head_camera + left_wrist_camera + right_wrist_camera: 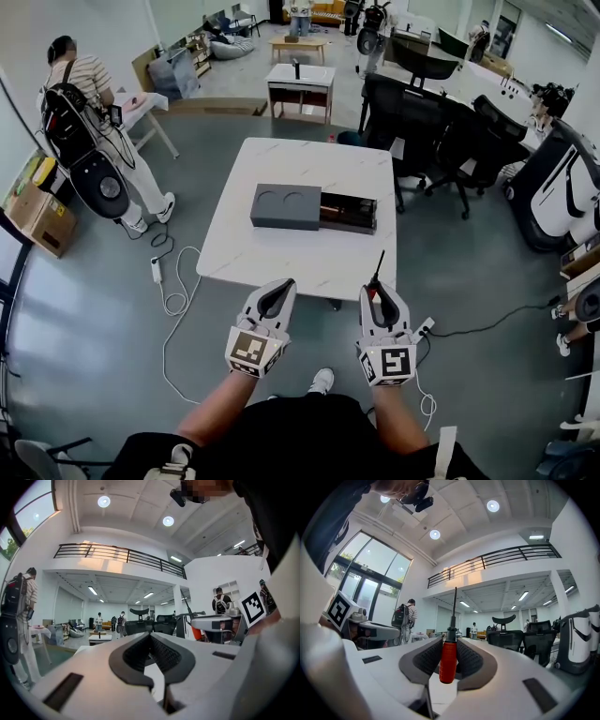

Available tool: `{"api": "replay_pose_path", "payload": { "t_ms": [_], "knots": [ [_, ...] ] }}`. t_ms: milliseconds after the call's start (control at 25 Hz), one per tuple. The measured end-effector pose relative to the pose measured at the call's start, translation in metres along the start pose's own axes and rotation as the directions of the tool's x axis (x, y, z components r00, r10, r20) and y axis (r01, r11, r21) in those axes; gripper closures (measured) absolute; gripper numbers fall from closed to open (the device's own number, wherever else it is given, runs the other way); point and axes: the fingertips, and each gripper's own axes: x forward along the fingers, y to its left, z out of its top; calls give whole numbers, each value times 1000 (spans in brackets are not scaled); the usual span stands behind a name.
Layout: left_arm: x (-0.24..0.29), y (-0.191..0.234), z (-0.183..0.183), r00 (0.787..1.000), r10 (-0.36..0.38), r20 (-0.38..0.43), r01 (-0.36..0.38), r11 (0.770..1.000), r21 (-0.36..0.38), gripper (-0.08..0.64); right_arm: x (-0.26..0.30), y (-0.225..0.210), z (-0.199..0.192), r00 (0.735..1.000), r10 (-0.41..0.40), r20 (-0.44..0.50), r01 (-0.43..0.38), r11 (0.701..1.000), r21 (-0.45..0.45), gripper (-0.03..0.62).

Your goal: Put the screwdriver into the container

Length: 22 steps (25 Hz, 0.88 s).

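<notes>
My right gripper (376,292) (449,656) is shut on a screwdriver (449,654) (374,281) with a red handle and a thin black shaft. The shaft points up and away from the jaws. I hold it near the white table's (281,258) front right edge. The container (313,208) is a dark grey box with two round recesses in its lid, lying in the middle of the table with a dark drawer part pulled out to its right. My left gripper (274,298) (151,651) hovers at the table's front edge with its jaws together and nothing between them.
Black office chairs (427,131) stand close behind the table's right side. A person with a backpack (86,122) stands at the left, beside a cardboard box (39,217). A power strip and white cables (169,281) lie on the floor left of the table.
</notes>
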Motion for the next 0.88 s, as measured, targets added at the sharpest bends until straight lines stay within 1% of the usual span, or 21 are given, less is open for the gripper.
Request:
{"api": "replay_pose_path", "payload": {
  "t_ms": [240,400,560,720,880],
  "knots": [
    [16,4,2,999,47,-10,-47,999,4,554,13,-15,1,999,46,-1,-46,999,-4,483],
    [31,14,1,998,67,-16,-67,998,1,554,28,-24,0,998,62,4,-61,998,-6,483],
    [49,28,-1,998,61,-11,-61,998,-3,554,49,-29,-1,997,71,13,-71,997,4,483],
    [68,48,-4,999,44,-5,-44,999,-8,554,77,-30,-4,998,65,5,-65,998,-20,483],
    [91,72,-5,1000,28,-4,-28,999,37,554,110,-35,-5,999,49,8,-48,998,-29,483]
  ]
}}
